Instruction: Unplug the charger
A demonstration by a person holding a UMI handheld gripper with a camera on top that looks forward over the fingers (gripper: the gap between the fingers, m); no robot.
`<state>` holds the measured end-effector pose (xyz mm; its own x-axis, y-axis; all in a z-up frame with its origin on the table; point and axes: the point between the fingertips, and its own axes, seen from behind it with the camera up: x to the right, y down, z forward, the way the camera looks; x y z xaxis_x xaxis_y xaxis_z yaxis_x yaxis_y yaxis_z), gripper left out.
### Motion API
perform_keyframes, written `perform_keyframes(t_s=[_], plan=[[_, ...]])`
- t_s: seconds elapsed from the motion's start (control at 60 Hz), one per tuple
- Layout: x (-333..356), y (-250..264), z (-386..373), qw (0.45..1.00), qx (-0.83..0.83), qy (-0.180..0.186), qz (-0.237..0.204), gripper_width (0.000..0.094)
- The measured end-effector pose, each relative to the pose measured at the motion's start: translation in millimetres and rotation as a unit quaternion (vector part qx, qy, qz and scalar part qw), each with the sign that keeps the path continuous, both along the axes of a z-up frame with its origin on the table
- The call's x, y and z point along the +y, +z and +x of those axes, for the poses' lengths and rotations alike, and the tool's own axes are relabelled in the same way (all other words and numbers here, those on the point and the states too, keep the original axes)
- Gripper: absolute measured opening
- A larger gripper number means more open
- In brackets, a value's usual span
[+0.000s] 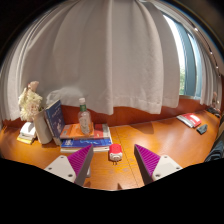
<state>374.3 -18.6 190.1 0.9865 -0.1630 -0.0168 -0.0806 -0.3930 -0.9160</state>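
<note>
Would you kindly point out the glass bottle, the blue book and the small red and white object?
Glass bottle (85,120), gripper view, its body.
Blue book (54,116), gripper view, its cover.
Small red and white object (116,152), gripper view, its top.

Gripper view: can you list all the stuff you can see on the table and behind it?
Table: one, orange-brown wood, under everything.
Curtain: one, white, behind the table.
Window: one, bright strip beside the curtain.
Flowers: one bunch, pale, at the far side near the books.
Bottle: one, clear, standing on the flat book.
Books: one blue upright, one flat, beyond the fingers.
Small red and white thing: one, just ahead of the fingers; cannot tell what it is.
Red and white items: a few, far side by the window.
Gripper: one, purple pads, fingers open, holding nothing.
</note>
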Motion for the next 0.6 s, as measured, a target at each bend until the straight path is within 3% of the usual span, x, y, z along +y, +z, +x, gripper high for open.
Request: perform_keyframes(t_s=[0.15,0.3,0.6], plan=[[-42.3,47.8,-57.8,0.999,0.003,0.011,0.039,0.0837],[-84.2,58.6,-136.0,0.998,0.002,0.038,0.051,0.0838],[-142.6,24.7,-276.1,0.992,0.001,0.129,0.006,0.0857]])
